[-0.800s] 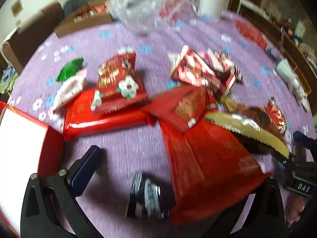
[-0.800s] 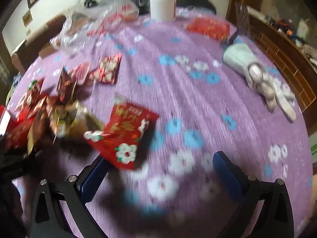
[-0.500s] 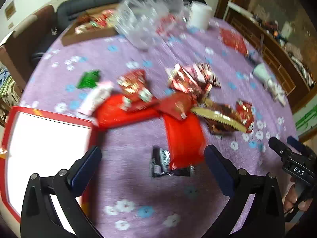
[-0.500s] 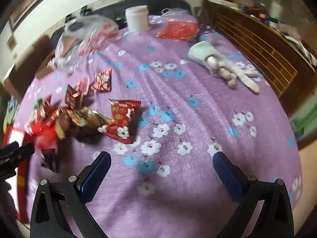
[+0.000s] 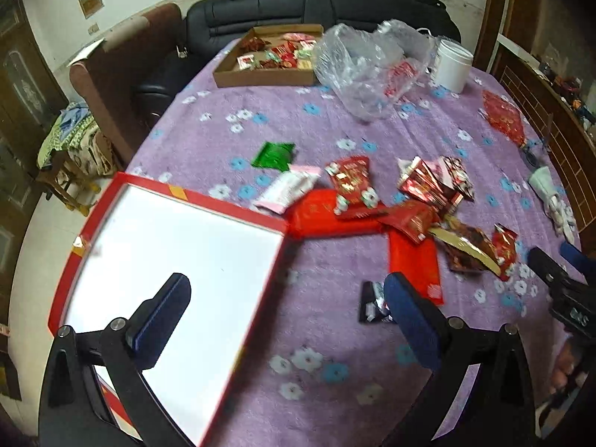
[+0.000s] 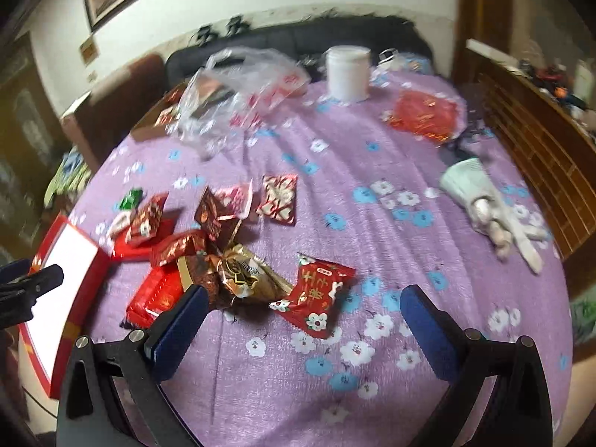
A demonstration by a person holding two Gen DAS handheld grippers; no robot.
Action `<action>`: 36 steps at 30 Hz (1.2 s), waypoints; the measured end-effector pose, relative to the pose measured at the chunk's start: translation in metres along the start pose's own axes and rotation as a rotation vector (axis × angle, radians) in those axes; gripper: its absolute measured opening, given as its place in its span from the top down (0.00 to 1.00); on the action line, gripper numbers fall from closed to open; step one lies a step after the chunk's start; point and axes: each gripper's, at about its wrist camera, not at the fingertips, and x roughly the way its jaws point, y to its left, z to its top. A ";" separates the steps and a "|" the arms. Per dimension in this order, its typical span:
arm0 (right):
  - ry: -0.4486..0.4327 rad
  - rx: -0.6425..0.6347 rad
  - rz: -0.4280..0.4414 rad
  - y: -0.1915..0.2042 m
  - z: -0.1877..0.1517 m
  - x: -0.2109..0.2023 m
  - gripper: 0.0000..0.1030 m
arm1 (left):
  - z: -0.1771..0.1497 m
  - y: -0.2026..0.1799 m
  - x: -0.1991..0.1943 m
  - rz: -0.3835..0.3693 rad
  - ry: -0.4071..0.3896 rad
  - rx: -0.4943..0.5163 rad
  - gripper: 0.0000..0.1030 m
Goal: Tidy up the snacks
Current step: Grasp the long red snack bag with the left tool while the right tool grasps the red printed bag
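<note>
Snacks lie loose in a heap mid-table on the purple cloth, none yet in the empty red tray at its left edge. We hold both the left gripper and right gripper spread wide, carrying nothing; sorting looks barely begun.

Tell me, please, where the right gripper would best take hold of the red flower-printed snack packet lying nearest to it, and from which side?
Probably across its puffed middle, from above. The red flower-printed packet lies flat on the purple tablecloth, apart from the gold-wrapped snack, with bare cloth on its right. The right gripper is open, so its fingers could straddle the narrow width, clear of the crimped ends.
</note>
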 end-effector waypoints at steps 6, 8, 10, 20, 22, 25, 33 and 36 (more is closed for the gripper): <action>0.014 0.035 0.037 -0.027 0.005 0.017 0.00 | -0.001 -0.022 -0.005 0.025 0.042 0.021 0.00; 0.023 0.020 0.015 -0.033 0.009 0.023 0.01 | -0.001 -0.035 -0.003 0.033 0.037 0.035 0.00; 0.028 0.014 0.015 -0.038 0.008 0.024 0.01 | 0.000 -0.049 0.001 0.035 0.042 0.055 0.00; 0.114 0.011 0.016 -0.043 0.011 0.052 0.05 | 0.004 -0.094 0.048 0.008 0.147 0.192 0.00; 0.124 0.016 0.015 -0.042 0.010 0.057 0.06 | 0.003 -0.098 0.053 -0.012 0.162 0.213 0.00; 0.142 0.025 -0.001 -0.040 0.010 0.063 0.07 | 0.004 -0.103 0.061 -0.044 0.176 0.241 0.00; 0.240 0.063 -0.052 -0.031 0.011 0.090 0.19 | 0.010 -0.105 0.089 -0.093 0.251 0.261 0.00; 0.241 0.060 -0.086 -0.029 0.011 0.094 0.20 | 0.010 -0.107 0.094 -0.094 0.257 0.267 0.00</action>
